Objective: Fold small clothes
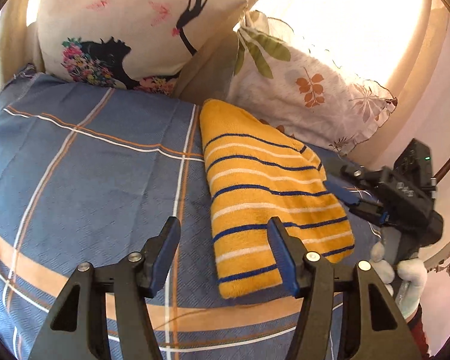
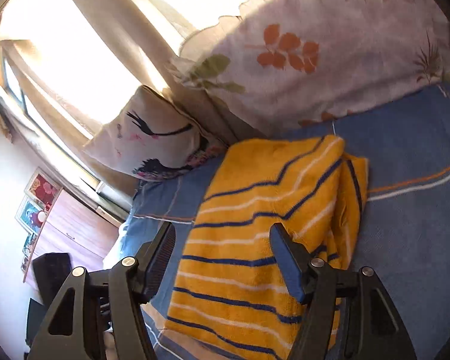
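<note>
We see a folded yellow terry garment with blue and white stripes (image 1: 267, 198) lying flat on a bed covered with a blue sheet crossed by white and orange lines (image 1: 90, 162). It lies toward the head of the bed, its narrow end reaching up between two pillows: a cream pillow printed with a black silhouette and flowers (image 1: 129, 30) and a white pillow with orange and green leaves (image 1: 309, 90), both propped at the bed's head edge.

Our left gripper (image 1: 223, 255) hovers over the near end of the garment with its blue-padded fingers (image 1: 282, 255) spread wide and nothing between them; one finger is over the sheet, the other over the striped cloth.

Our right gripper (image 2: 222, 258), seen from its own camera, also has its fingers (image 2: 285, 258) wide apart, holding nothing, above the folded layers of the garment (image 2: 255, 225). In the left view it sits just beside the garment's right edge (image 1: 348, 195), held by a white-gloved hand (image 1: 405, 273).
</note>
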The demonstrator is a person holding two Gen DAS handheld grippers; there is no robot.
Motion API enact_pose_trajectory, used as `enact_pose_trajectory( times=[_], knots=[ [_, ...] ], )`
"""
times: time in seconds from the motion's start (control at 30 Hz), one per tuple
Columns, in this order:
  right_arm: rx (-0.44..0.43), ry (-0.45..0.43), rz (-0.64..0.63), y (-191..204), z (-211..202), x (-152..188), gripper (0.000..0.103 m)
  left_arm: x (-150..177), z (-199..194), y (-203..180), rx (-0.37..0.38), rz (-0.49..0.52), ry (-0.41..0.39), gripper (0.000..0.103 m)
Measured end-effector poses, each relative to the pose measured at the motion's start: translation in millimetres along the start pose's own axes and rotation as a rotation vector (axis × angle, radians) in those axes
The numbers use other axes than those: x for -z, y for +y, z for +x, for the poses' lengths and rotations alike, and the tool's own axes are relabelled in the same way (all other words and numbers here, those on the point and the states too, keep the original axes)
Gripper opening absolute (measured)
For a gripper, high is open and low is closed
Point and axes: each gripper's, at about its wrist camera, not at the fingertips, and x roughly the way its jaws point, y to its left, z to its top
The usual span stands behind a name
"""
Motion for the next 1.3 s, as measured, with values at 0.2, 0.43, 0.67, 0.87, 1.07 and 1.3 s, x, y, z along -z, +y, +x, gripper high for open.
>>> enact_pose_trajectory(
  times=[0.2,0.43,0.67,0.87,1.07,1.3],
  knots=[
    [0.174,-0.070,0.111,-38.4,-29.8,32.5,0.067,16.6,-57.9,8.5,-0.199,0.047,-0.222,0.084],
    [0.306,-0.260,-0.063,13.2,-101.1,86.3,0.073,27.5,-101.5,-8.1,-0.454,0.137,-0.468,0.100],
    [0.468,-0.470,-0.238,73.6,-145.9,119.2,0.089,43.8,-121.3,-19.6,-0.521,0.193,-0.507,0.103],
    [0.516,-0.564,-0.290,94.8,-147.8,132.2,0.103,48.3,-105.9,-7.1,-0.409,0.113,-0.374,0.103],
    [0.499,-0.381,-0.246,78.2,-115.7,133.9,0.103,60.0,-84.6,0.0,-0.370,0.081,-0.250,0.103],
    [0.500,-0.276,-0.238,71.4,-86.5,142.6,0.103,69.7,-60.4,8.0,-0.330,0.056,-0.127,0.103]
  ],
)
